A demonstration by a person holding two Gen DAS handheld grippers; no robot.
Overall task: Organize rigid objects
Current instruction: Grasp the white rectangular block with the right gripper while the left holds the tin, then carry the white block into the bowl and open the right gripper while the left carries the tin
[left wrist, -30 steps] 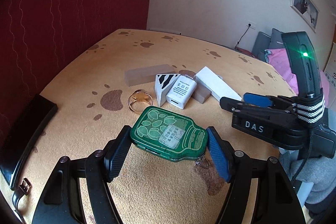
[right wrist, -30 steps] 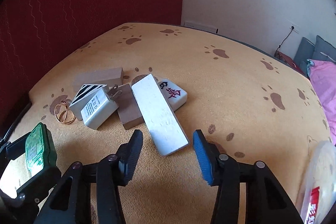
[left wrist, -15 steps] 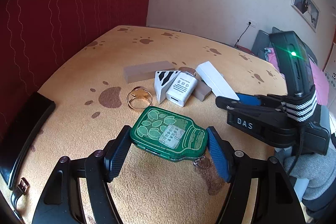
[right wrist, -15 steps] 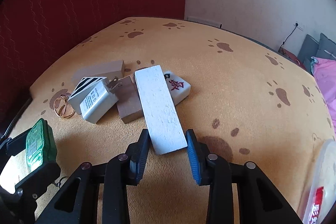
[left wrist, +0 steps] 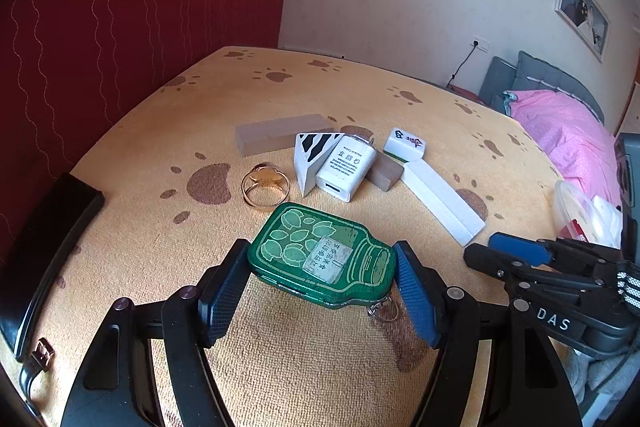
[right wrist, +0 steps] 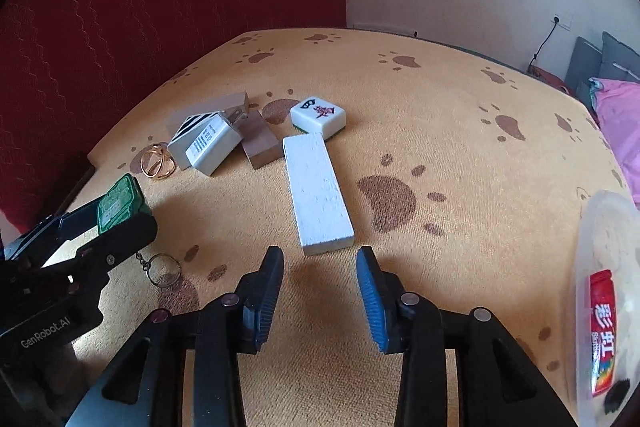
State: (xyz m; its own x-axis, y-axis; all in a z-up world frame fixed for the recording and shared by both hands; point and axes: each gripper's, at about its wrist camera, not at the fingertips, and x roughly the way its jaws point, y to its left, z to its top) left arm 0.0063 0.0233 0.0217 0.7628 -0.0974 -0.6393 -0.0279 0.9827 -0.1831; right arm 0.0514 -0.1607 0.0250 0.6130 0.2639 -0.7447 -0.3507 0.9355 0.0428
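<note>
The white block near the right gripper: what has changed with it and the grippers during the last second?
The right gripper closed around the white block's near end, pulled it away from the pile, then let go, opened and backed off. The mahjong tile is now uncovered. The left gripper stays shut on the green bottle-shaped tin.

"DAS" stands on the right tool (left wrist: 516, 253), "GenRobot.AI" on the left tool (right wrist: 124, 223).

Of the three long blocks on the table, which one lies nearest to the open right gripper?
The white block, directly before the right gripper. The grey block and the brown block lie farther back.
</note>
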